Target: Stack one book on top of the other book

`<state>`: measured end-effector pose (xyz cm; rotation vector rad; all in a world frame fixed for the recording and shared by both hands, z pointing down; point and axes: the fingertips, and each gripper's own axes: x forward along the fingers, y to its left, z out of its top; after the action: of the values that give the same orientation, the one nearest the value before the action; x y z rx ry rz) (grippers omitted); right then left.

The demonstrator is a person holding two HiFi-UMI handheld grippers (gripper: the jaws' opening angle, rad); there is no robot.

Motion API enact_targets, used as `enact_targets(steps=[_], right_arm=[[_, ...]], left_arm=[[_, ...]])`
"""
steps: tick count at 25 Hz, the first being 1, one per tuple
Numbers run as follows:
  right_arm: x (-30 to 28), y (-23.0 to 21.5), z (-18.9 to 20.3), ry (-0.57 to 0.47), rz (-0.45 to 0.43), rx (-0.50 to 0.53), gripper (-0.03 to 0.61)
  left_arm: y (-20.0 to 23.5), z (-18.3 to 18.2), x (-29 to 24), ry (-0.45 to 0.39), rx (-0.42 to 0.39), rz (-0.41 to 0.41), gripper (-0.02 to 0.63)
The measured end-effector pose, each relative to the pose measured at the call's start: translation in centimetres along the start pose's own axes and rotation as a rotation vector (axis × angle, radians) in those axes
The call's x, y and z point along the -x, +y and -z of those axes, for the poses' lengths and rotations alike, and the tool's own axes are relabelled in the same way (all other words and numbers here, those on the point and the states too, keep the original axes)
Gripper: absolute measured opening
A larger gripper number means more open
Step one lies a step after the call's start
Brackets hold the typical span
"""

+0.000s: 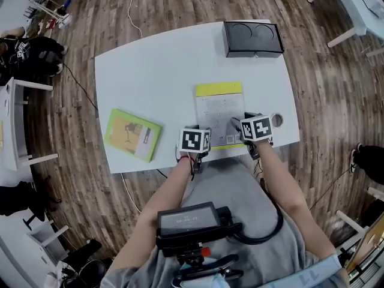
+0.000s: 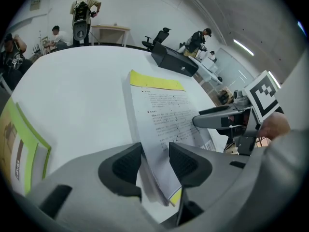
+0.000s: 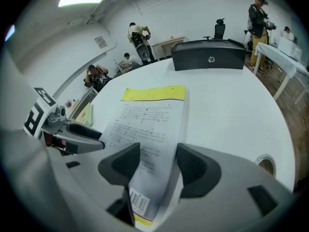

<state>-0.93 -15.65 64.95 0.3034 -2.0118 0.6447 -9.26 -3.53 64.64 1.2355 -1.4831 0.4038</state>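
A white book with a yellow band (image 1: 219, 110) lies near the front edge of the white table (image 1: 156, 71). My left gripper (image 1: 195, 141) is at its near left corner and my right gripper (image 1: 257, 129) at its near right corner. In the left gripper view the jaws (image 2: 154, 166) are shut on the white book's corner (image 2: 164, 115). In the right gripper view the jaws (image 3: 158, 166) are shut on the white book's near edge (image 3: 145, 120). A green book (image 1: 132, 134) lies flat at the table's left, apart from both grippers, the green book (image 2: 19, 149) also showing at far left.
A black box (image 1: 252, 38) stands at the table's far edge. A round cable hole (image 1: 276, 120) sits just right of my right gripper. Several people and chairs are in the background of the gripper views.
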Motion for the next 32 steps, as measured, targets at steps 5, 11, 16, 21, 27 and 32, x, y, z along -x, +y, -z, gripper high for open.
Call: enact_targets(steps=[5,11,16,21,27,32], right_arm=[[-0.2,0.0,-0.2,0.044,0.006,0.064,0.227],[-0.1,0.0,-0.4,0.035,-0.012,0.067,0.227],[0.7,-0.7,0.0,-0.028,0.001,0.057,0.227],[2.3,-1.9,0.0,-0.040,0.049,0.124,0.227],[4.6,0.5,-2.3,-0.118,0.016,0.157,0.227],[5.6,6.0,-5.2,-0.187,-0.063,0.252,0.227]], left_arm=[[-0.6,0.9,0.1,0.013,0.015,0.006,0.192],[-0.4,0.9,-0.1,0.008,0.033,0.040,0.192],[0.4,1.8,0.9,-0.001,0.033,0.051,0.192],[2.3,4.3,3.2,-0.042,0.107,0.087,0.192],[3.5,5.8,6.2,-0.118,0.207,0.133,0.192],[3.0,4.0,9.0,-0.226,0.209,0.177,0.190]])
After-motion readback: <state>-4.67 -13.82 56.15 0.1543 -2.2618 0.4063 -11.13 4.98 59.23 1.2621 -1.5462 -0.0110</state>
